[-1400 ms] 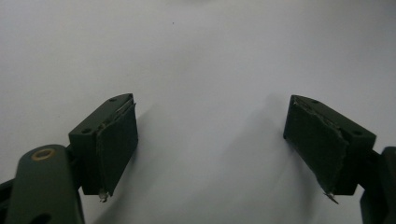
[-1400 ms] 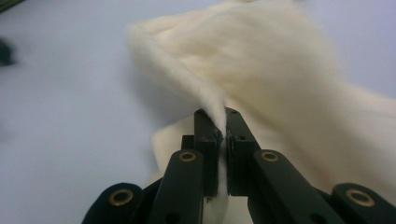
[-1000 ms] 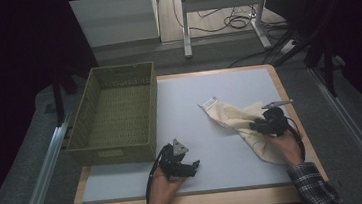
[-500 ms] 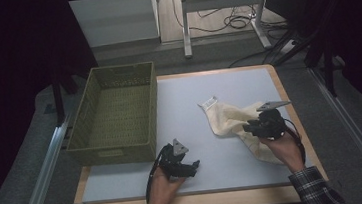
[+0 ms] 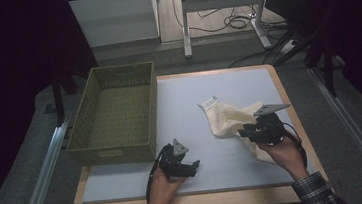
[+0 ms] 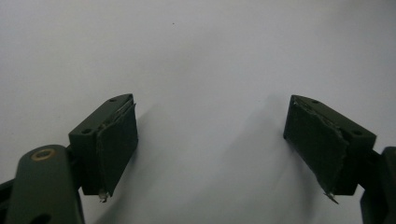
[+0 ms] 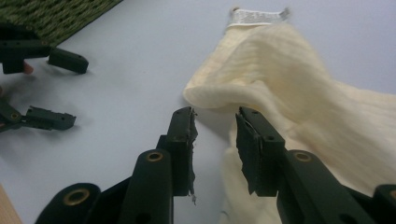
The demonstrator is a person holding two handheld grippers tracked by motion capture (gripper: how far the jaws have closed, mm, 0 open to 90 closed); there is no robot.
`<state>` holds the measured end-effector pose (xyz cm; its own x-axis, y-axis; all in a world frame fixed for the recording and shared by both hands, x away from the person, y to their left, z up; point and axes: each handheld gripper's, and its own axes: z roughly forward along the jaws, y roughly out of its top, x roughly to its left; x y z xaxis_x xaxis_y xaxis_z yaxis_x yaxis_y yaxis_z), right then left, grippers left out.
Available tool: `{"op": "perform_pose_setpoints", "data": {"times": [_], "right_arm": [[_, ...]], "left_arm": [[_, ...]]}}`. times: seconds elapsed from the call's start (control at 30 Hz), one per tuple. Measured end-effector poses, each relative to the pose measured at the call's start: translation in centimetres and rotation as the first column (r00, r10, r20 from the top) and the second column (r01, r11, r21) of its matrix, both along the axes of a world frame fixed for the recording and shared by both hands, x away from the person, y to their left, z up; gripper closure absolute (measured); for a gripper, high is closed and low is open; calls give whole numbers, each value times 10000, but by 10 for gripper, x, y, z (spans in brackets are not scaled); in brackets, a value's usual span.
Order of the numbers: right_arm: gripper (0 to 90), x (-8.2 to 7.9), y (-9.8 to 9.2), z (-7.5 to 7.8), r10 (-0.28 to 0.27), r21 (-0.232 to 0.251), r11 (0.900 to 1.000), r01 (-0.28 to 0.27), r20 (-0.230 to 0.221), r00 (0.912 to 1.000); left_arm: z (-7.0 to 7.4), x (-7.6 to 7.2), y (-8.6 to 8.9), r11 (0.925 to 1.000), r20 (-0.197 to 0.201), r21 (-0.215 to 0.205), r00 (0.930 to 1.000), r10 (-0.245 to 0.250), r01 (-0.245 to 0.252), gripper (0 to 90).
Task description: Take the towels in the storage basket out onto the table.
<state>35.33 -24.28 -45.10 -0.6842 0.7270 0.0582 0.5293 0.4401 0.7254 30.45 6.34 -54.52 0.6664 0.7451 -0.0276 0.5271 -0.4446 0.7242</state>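
Observation:
A cream ribbed cloth (image 5: 223, 118) with a white label (image 5: 209, 101) lies crumpled on the right half of the pale mat (image 5: 193, 96). My right gripper (image 5: 245, 132) hovers over the cloth's near part and points left. In the right gripper view its jaws (image 7: 215, 116) stand a little apart. The cloth (image 7: 299, 79) lies below and beyond them, and nothing is pinched between the pads. My left gripper (image 5: 191, 167) rests near the front edge, left of centre. Its jaws (image 6: 210, 116) are wide open over bare mat.
A green woven basket (image 5: 118, 147) stands on the left of the table, its inside bare; its corner (image 7: 60, 14) shows in the right gripper view, as does the left gripper (image 7: 79, 93). The wooden table edge (image 5: 199, 203) runs along the front. Desk legs and cables lie beyond the table.
My right gripper has moved left and risen slightly over the cloth. The left gripper has stayed still, and the cloth lies much as before.

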Motion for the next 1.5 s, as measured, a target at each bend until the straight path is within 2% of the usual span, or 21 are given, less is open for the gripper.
{"op": "perform_pose_setpoints", "data": {"times": [0.13,0.27,0.3,0.33,0.37,0.4,0.47,0.5,0.6,0.7,0.77,0.87,0.97,1.1,1.13,1.17,1.2,1.27,1.4,1.5], "right_arm": [[679,10,14,-17,221,-216,9995,-229,-364,9991],[672,30,21,-37,-63,-532,9986,42,-383,9992],[672,30,21,-37,-63,-532,9986,42,-383,9992],[670,39,22,-46,-251,-860,9961,220,-357,9990],[670,39,22,-46,-251,-860,9961,220,-357,9990],[669,44,23,-55,-354,-1366,9901,323,-207,9992],[714,47,22,-62,-380,-1879,9815,363,-56,9993],[770,46,19,-64,-409,-1826,9822,441,212,9989],[862,46,14,-63,-555,-1645,9847,572,152,9983],[868,42,12,-57,-473,-1471,9880,471,20,9989],[868,38,11,-51,-374,-1081,9935,354,-164,9992],[867,30,13,-42,31,-545,9985,-57,-470,9989],[865,19,20,-36,611,-75,9981,-618,-738,9954],[866,2,38,-34,1410,162,9900,-1401,-982,9851],[866,-3,44,-35,1620,232,9868,-1605,-1030,9814],[866,-3,44,-35,1620,232,9868,-1605,-1030,9814],[866,-13,58,-40,2038,297,9790,-2017,-1083,9730],[866,-18,70,-46,2343,342,9721,-2319,-1139,9655],[861,-28,96,-60,2886,458,9574,-2850,-1401,9471],[828,-30,104,-61,2994,471,9541,-2957,-1357,9444]], "left_arm": [[0,0,0,10000,-13,22,10000,-19,19,175],[0,0,0,10000,-18,9,10000,-6,6,175],[0,0,0,10000,-18,9,10000,-6,6,175],[0,0,0,10000,-14,16,10000,-9,9,175],[0,0,0,10000,-14,16,10000,-9,9,175],[0,0,0,10000,-15,9,10000,-4,4,175],[0,0,0,10000,-15,5,10000,5,-5,175],[0,-1,0,10000,-27,-40,10000,41,-41,175],[0,0,0,10000,-26,-43,10000,45,-45,175],[0,0,0,10000,-35,-3,10000,20,-20,175],[0,0,0,10000,-40,-10,10000,22,-22,174],[0,0,0,10000,-32,5,10000,3,-3,174],[0,0,0,10000,-50,-17,10000,-10,10,174],[1,0,1,10000,-26,-42,10000,-38,38,201],[2,-3,2,9993,-119,-331,9998,-150,146,224],[2,-3,2,9993,-119,-331,9998,-150,146,224],[2,-6,4,9984,-268,-527,9994,-206,192,224],[2,-11,6,9997,-211,-249,9998,17,-22,225],[3,-17,14,9998,-284,-106,9995,157,-160,228],[4,-20,16,9999,-316,-71,9994,145,-148,229]]}}
